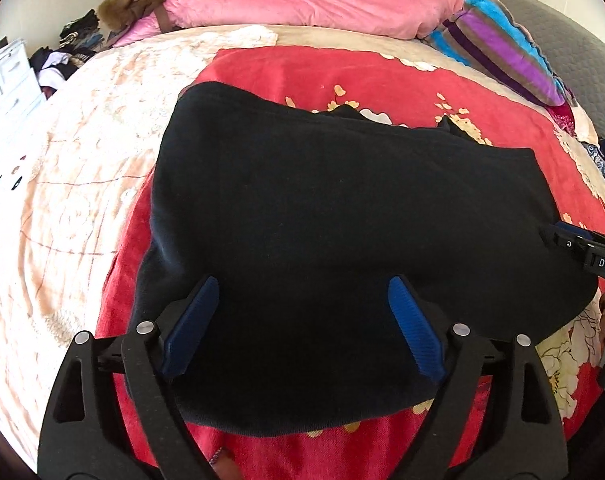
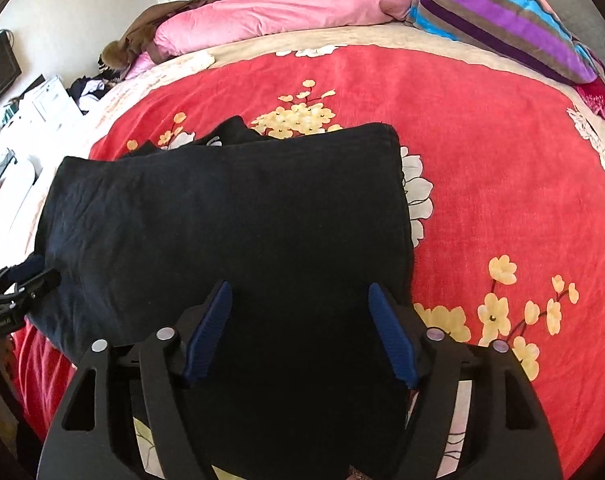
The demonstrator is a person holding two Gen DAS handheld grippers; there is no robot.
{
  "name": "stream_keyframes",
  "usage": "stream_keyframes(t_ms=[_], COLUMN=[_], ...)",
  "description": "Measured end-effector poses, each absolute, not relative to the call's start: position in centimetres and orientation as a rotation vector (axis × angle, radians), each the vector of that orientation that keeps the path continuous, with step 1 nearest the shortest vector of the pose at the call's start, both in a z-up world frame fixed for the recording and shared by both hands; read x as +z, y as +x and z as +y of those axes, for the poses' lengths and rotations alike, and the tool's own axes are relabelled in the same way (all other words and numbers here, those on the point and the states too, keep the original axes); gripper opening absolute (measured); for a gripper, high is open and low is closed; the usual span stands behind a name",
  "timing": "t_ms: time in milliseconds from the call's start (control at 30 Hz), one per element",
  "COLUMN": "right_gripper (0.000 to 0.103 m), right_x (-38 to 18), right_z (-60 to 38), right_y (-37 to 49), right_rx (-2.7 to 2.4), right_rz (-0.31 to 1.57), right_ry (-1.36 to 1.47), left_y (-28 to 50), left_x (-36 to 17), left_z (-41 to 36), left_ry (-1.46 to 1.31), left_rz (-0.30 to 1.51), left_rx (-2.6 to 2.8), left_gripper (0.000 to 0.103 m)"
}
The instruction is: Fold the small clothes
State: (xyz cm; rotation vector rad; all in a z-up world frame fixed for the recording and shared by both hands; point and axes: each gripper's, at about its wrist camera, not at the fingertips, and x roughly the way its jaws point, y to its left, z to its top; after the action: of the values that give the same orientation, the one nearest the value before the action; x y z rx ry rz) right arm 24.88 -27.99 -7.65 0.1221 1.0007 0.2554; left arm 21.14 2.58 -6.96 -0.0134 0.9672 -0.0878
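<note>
I find the black garment (image 1: 342, 240) lying on the red flowered blanket (image 1: 382, 76) that covers the bed, folded over into a broad, roughly rectangular panel with at least one layer on top of another; I judge a first fold done. A few dark points of cloth stick out past its far edge, so the layers do not line up cleanly there. Whether a further fold is needed to finish I cannot settle from here, though the panel looks wide enough to take one. My left gripper (image 1: 302, 312) stands with its blue pads spread wide over the near edge of the garment, nothing pinched between them. My right gripper (image 2: 300, 316) is likewise spread apart above the near right part of the cloth, gripping nothing. Each tool shows at the margin of the other's view, so the two work side by side along the same near hem. The right edge of the garment is straight and crisp; the left edge is rounder and softer. Open blanket surrounds the cloth on the far and right sides. The pink quilt (image 1: 310, 4) and striped pillow (image 2: 502, 12) lie well apart at the head of the bed.
</note>
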Motion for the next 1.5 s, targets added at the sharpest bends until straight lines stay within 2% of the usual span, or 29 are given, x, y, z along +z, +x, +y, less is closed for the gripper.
stream_keyframes(t_ms=[267, 400, 533, 1133, 1500], right_gripper=[0.076, 0.095, 0.096, 0.098, 0.098], right_x=[-6.7, -5.9, -5.0, 0.2, 1.3], right_z=[-28.9, -29.2, -29.6, -28.6, -23.3], right_y=[24.5, 24.3, 24.0, 19.9, 18.3], right_rx=[0.24, 0.203, 0.176, 0.157, 0.257], right_rz=[0.966, 0.924, 0.875, 0.699, 0.693], right_ry=[0.162, 0.16, 0.156, 0.107, 0.08], left_y=[20.9, 20.7, 20.4, 19.8, 20.2], left_x=[-6.0, -5.3, -4.6, -2.3, -1.8], left_z=[3.0, 3.3, 3.7, 7.3, 10.1], left_ry=[-0.023, -0.033, -0.03, -0.109, -0.127], left_rz=[0.951, 0.936, 0.914, 0.864, 0.839], left_rx=[-0.095, -0.09, -0.069, -0.014, 0.055], left_gripper=[0.087, 0.089, 0.093, 0.093, 0.093])
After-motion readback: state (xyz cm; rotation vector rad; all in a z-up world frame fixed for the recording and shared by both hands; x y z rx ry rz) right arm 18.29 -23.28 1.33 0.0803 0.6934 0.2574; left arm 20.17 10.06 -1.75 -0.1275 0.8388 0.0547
